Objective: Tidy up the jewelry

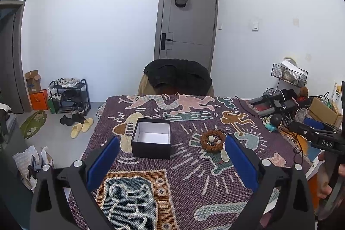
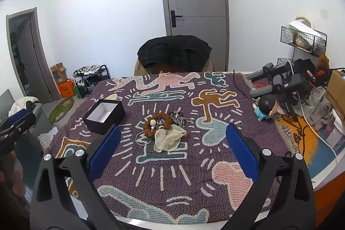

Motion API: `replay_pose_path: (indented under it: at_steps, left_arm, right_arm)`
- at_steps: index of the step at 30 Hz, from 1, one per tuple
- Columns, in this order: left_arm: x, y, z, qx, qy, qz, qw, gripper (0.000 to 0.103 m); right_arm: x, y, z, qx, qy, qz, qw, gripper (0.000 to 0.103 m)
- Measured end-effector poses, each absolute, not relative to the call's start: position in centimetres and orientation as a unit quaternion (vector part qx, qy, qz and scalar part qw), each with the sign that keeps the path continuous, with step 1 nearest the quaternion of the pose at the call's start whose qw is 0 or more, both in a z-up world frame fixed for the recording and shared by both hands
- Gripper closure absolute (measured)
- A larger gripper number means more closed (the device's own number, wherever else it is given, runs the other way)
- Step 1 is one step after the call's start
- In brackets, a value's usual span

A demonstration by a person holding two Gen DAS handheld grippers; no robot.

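Note:
An open black box with a white inside (image 1: 151, 138) (image 2: 104, 115) stands on the patterned cloth. To its right lies a pile of jewelry: a brown bead bracelet (image 1: 212, 140) (image 2: 158, 124) with small pieces inside, dark beads behind it, and a cream sheer pouch (image 2: 169, 139) in front. My left gripper (image 1: 172, 162) is open and empty, hovering in front of the box and the pile. My right gripper (image 2: 172, 153) is open and empty, just in front of the pouch. The right gripper also shows at the right edge of the left wrist view (image 1: 319, 137).
The patterned cloth (image 2: 183, 165) covers the table. A chair with a black jacket (image 2: 174, 53) stands at the far side. A small doll (image 2: 266, 108), black devices (image 2: 282, 81) and cables crowd the right edge. A shoe rack (image 1: 70, 95) stands on the floor at left.

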State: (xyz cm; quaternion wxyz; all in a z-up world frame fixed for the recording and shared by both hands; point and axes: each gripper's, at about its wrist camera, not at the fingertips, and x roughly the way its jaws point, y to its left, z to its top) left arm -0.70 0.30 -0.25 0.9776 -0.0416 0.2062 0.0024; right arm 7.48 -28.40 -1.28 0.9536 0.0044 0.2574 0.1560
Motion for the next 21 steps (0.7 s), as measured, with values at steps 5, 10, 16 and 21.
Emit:
replay_pose_path:
  at_steps: [5, 10, 16, 21]
  left_arm:
    - [-0.99, 0.36, -0.45, -0.040, 0.207, 0.003, 0.978, 0.008]
    - [-0.88, 0.52, -0.07, -0.044, 0.206, 0.004, 0.978, 0.008]
    - [-1.11, 0.28, 0.12, -0.043, 0.205, 0.001, 0.978, 0.008]
    - [-1.40, -0.06, 0.32, -0.038, 0.203, 0.001, 0.978, 0.008]
  right_arm:
    - [7.05, -28.32, -1.21, 0.002, 0.252, 0.162, 0.954, 0.005]
    - [7.00, -28.11, -1.03, 0.001, 0.253, 0.163, 0.954, 0.005]
    - [7.05, -28.24, -0.95, 0.006, 0.253, 0.162, 0.954, 0.005]
    - [6.82, -28.03, -0.92, 0.001, 0.251, 0.163, 0.954, 0.005]
